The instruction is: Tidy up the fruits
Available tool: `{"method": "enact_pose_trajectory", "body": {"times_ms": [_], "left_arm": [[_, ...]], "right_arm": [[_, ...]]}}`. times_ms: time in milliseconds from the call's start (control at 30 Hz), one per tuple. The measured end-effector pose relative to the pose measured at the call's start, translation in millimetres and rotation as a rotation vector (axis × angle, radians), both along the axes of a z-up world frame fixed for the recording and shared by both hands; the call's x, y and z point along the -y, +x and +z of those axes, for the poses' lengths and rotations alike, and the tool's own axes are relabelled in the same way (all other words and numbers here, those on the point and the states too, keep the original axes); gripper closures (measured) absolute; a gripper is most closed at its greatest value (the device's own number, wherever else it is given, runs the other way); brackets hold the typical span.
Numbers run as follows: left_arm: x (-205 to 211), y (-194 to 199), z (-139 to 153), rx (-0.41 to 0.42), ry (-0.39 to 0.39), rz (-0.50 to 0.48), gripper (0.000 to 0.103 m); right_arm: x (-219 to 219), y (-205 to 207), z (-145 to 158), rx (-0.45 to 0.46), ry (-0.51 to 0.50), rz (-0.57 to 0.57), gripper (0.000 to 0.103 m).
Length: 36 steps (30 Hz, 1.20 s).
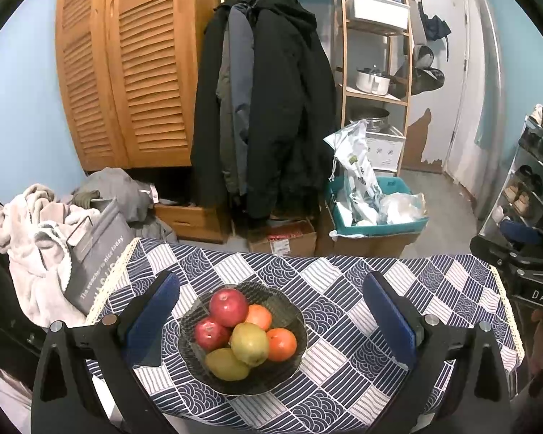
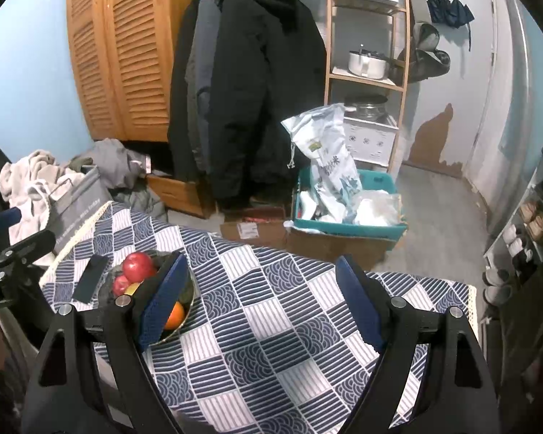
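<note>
A dark glass bowl (image 1: 293,311) sits on the blue-and-white checked tablecloth (image 1: 344,361). It holds two red apples (image 1: 228,306), two oranges (image 1: 281,343) and two yellow-green fruits (image 1: 249,343) piled together. My left gripper (image 1: 271,282) is open, its blue pads standing wide on either side of the bowl and touching nothing. In the right wrist view the bowl (image 2: 190,302) lies at the left, half hidden behind my left finger (image 2: 164,298); a red apple (image 2: 137,266) and an orange (image 2: 175,315) show. My right gripper (image 2: 261,258) is open over bare cloth.
Beyond the table's far edge are hanging coats (image 1: 268,108), a louvred wooden wardrobe (image 1: 126,65), cardboard boxes and a teal crate (image 1: 376,224). A grey bag (image 1: 97,246) and laundry stand at the left. A dark flat oblong (image 2: 90,277) shows left of the bowl.
</note>
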<state>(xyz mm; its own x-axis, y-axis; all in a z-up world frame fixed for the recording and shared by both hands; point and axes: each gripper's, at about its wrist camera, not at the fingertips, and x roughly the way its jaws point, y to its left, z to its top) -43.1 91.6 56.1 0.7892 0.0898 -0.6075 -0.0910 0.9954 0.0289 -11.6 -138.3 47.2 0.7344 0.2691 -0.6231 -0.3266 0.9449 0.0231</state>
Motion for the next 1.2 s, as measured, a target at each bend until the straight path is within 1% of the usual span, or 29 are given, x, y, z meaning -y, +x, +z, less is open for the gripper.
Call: {"method": "enact_pose_trajectory", "body": {"times_ms": [400, 567, 800, 933, 1200], "left_arm": [[0.3, 1.6, 2.5, 0.005, -0.004, 0.023, 0.001], [-1.3, 1.3, 3.7, 0.008, -0.021, 0.026, 0.001], [-2.1, 3.4, 3.2, -0.009, -0.047, 0.027, 0.001], [0.2, 4.0, 3.7, -0.002, -0.016, 0.045, 0.001], [3.9, 4.5, 3.3, -0.002, 0.004, 0.046, 0.001]], "right_arm": [[0.8, 0.0, 0.5, -0.001, 0.000, -0.008, 0.020], [3.0, -0.2, 0.6, 0.000, 0.000, -0.008, 0.020], [3.3, 0.1, 0.8, 0.000, 0.000, -0.008, 0.020], [4.1, -0.1, 0.8, -0.003, 0.000, -0.010, 0.020], [7.1, -0.2, 0.5, -0.003, 0.001, -0.011, 0.020]]}}
